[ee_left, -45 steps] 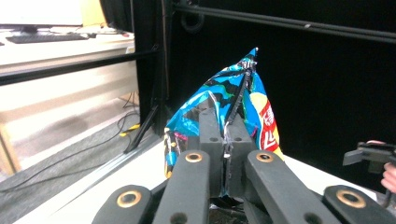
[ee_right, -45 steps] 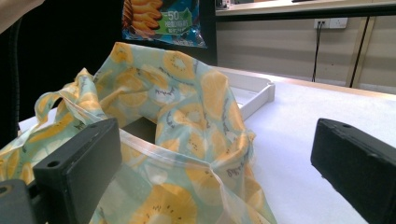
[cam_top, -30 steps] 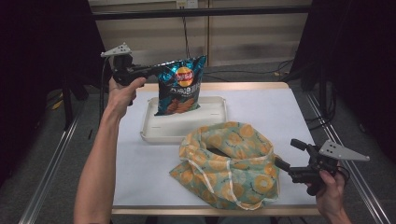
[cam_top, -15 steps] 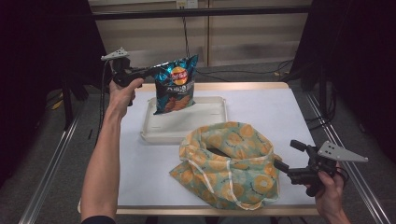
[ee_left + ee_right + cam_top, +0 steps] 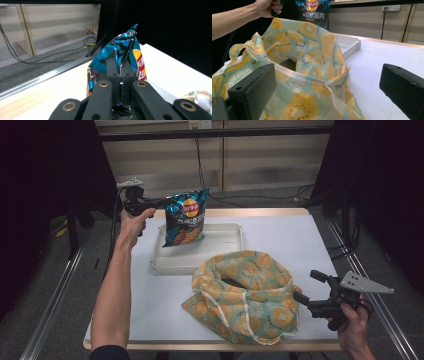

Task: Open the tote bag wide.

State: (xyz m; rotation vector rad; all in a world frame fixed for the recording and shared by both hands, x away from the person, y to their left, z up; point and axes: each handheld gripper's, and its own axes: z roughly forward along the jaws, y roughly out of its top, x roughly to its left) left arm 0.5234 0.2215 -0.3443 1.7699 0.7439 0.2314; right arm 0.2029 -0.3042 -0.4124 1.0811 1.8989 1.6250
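- White table (image 5: 310,240) under dim light, pale wall panels and trailing cables behind it, dark curtains at both sides.
- Left tongs (image 5: 162,201) are clamped tight on the top seam of a chip bag (image 5: 186,218); in the left gripper view the jaws meet on the crinkled foil (image 5: 120,65) with no gap.
- That chip bag hangs upright in the air, its lower edge over the near-left part of a shallow white tray (image 5: 220,251), not resting in it as far as I can tell.
- Right tongs (image 5: 312,292) stand wide apart at the near-right corner of the table, just beside the right edge of a kiwi-print cloth bag (image 5: 245,300); the right gripper view shows cloth (image 5: 307,75) between the spread jaws, but no pad pressing on it.
- Cloth bag lies slumped in front of the tray, its mouth a dark slit facing up and partly collapsed.
- Step in hand, as I judge it: carrying the chips from the tray toward the cloth bag.
- Next move probably calls for the right tongs to pinch the rim and lift it so the mouth gapes, then the left to bring the chips over and lower them in bottom first.
- Count: one chip bag, one cloth bag, one tray, two tongs.
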